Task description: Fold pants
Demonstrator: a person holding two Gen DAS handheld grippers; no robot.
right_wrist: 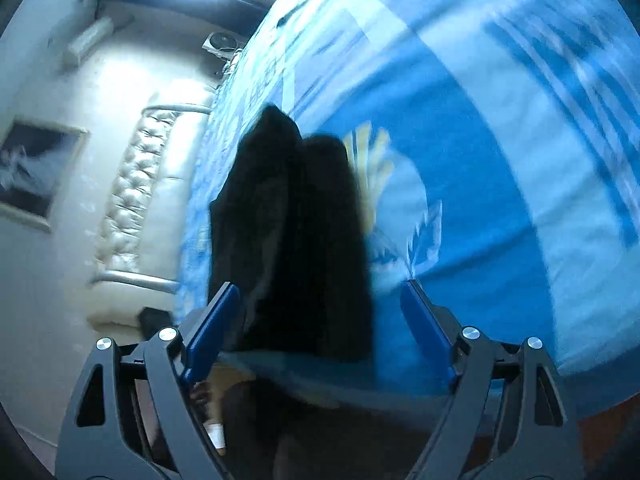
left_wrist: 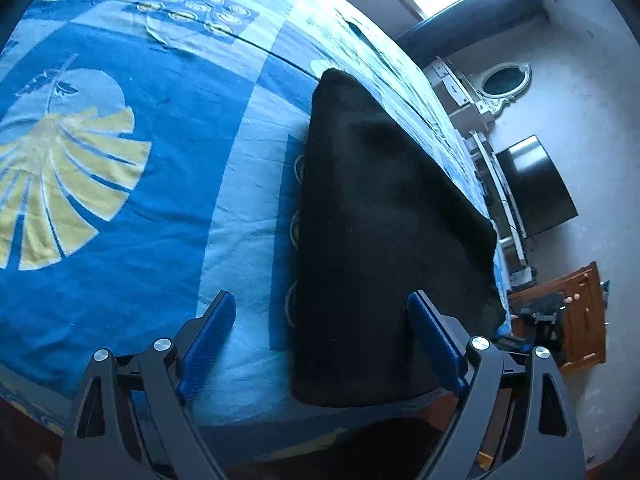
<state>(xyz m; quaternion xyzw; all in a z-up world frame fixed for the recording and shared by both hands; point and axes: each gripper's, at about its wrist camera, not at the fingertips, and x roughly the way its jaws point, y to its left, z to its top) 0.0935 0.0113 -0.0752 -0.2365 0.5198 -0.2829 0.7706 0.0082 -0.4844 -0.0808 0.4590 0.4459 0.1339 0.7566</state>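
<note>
**Kid:** Pants, where are they?

**Me:** From my left tool's camera, the black pants lie flat on the bed, along its right edge and down to the near edge. They look like one long, neat strip, so I think the legs are already laid one on top of the other.

**Kid:** Is your left gripper holding them?

**Me:** No. Its blue fingers are spread wide, with nothing between them. It hovers over the near end of the pants.

**Kid:** And the other camera?

**Me:** It is blurry. The pants show as a dark strip near the bed's left edge. My right gripper is spread wide too, and holds nothing.

**Kid:** Are you done?

**Me:** Not yet, I think. The strip is still long, so it needs folding end to end.
</note>
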